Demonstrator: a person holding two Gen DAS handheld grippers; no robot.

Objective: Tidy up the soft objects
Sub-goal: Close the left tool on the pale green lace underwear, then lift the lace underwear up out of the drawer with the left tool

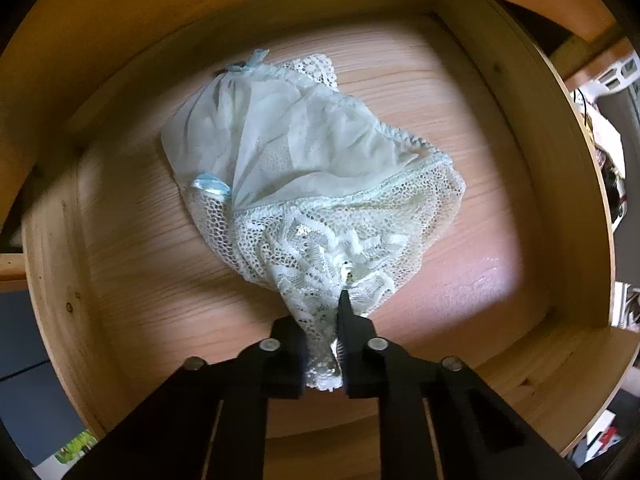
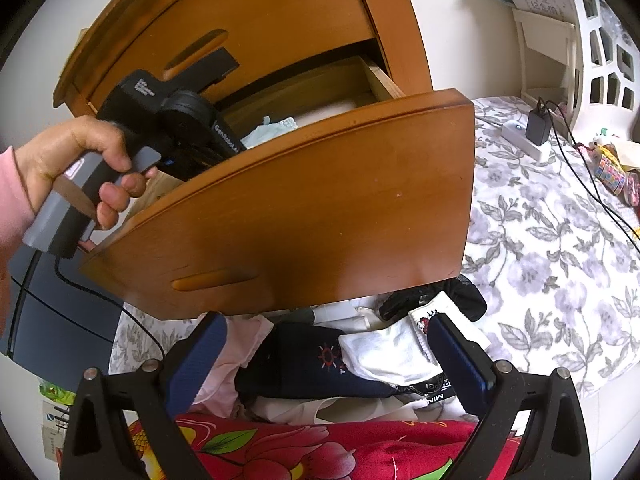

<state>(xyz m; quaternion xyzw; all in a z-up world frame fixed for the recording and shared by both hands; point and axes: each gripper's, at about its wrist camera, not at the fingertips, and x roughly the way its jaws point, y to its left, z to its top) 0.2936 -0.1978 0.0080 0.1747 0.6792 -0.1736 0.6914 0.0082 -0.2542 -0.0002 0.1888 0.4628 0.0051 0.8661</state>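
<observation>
A pale green lace-and-mesh undergarment [image 1: 304, 152] with small blue bows lies on the floor of an open wooden drawer [image 1: 140, 272]. My left gripper [image 1: 320, 320] points straight down into the drawer and is shut on the garment's lace edge, which is bunched between the black fingers. In the right wrist view a hand [image 2: 72, 152] holds that gripper's body [image 2: 172, 116] inside the drawer, and a bit of the garment [image 2: 268, 130] shows there. My right gripper [image 2: 326, 324] hangs open above a pile of clothes: a white sock [image 2: 384, 352], a navy piece [image 2: 308, 368] and a pink piece [image 2: 240, 344].
The drawer front [image 2: 320, 208] juts out over the pile. A red floral cloth [image 2: 320, 448] lies at the near edge. The bed's grey floral sheet [image 2: 560, 260] spreads to the right, with a power strip and charger [image 2: 536, 124] and cables. A white lattice basket [image 2: 600, 48] stands behind.
</observation>
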